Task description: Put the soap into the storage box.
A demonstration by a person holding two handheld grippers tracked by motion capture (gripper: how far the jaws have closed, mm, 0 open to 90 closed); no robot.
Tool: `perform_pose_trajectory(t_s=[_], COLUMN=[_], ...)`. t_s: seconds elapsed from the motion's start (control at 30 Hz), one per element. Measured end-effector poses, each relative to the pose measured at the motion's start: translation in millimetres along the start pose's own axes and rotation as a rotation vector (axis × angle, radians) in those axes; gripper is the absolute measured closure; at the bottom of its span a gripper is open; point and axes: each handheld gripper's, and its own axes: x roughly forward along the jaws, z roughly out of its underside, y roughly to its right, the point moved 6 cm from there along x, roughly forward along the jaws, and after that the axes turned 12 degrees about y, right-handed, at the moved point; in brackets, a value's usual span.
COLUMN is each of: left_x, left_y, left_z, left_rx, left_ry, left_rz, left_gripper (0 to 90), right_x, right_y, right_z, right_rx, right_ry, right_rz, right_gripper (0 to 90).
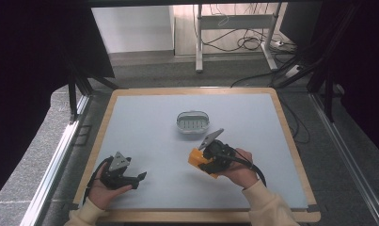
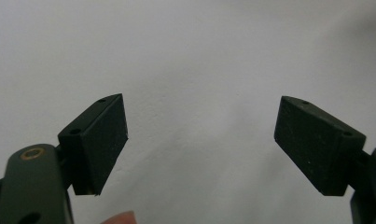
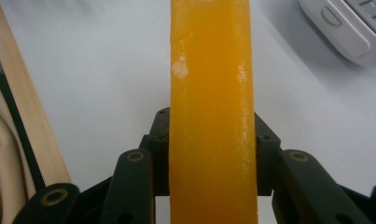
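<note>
Pinching the orange soap bar in our right hand-held gripper, we could drop it short of the soap dish; our left hand-held gripper rests spread.

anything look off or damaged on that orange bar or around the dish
Nothing serious. The orange bar, clamped in the right gripper, has a few whitish scuffs and a chipped-looking edge near its upper left side. The soap dish sits upright on the table, apart from the bar. Nothing is spilled.
</note>
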Motion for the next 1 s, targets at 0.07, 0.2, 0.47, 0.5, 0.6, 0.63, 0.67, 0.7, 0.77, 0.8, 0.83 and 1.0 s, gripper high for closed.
perform_pose_trajectory(t_s=[0.07, 0.2, 0.47, 0.5, 0.6, 0.63, 0.67, 0.7, 0.77, 0.8, 0.83, 1.0], left_x=[-0.2, 0.3, -0.5, -0.1, -0.2, -0.3, 0.5, 0.5, 1.0, 1.0, 1.2, 1.4], left_y=[0.7, 0.7, 0.0, 0.0, -0.1, -0.4, -0.4, -0.4, -0.1, -0.1, -0.1, 0.1], left_z=[-0.3, -0.2, -0.3, -0.4, -1.4, -1.4, -0.9, -0.9, -0.4, -0.3, -0.4, -0.1], left_rx=[-0.006, -0.011, -0.017, -0.016, -0.018, -0.015, -0.011, -0.011, -0.011, -0.012, -0.013, -0.012], left_ry=[0.005, 0.009, 0.012, 0.009, 0.012, 0.006, 0.004, 0.004, 0.001, -0.001, 0.000, -0.003], left_rz=[0.002, 0.005, 0.004, 0.001, 0.000, 0.001, 0.000, 0.000, 0.004, 0.005, 0.005, 0.003], left_gripper=[17.5, 17.5, 17.5, 17.5, 17.5, 17.5, 17.5, 17.5, 17.5, 17.5, 17.5, 17.5], right_x=[3.4, 4.9, 1.2, 0.7, 0.7, 0.9, 1.7, 1.7, 2.2, 2.3, 2.2, 1.5], right_y=[0.9, 2.9, 9.8, 12.4, 14.6, 15.6, 18.0, 18.0, 20.0, 20.9, 21.8, 28.0], right_z=[-5.8, -13.4, -24.1, -26.7, -28.3, -28.8, -29.7, -29.7, -30.4, -31.0, -31.6, -34.9], right_rx=[-0.007, -0.019, -0.033, -0.037, -0.038, -0.039, -0.039, -0.039, -0.042, -0.043, -0.041, -0.024], right_ry=[0.003, 0.002, 0.010, 0.013, 0.016, 0.016, 0.017, 0.017, 0.016, 0.016, 0.017, 0.025], right_rz=[-0.012, -0.007, -0.001, 0.003, 0.001, 0.001, -0.005, -0.005, -0.004, -0.002, 0.000, 0.005], right_gripper=[61.4, 61.4, 61.4, 61.4, 61.4, 61.4, 61.4, 61.4, 61.4, 61.4, 61.4, 61.4])
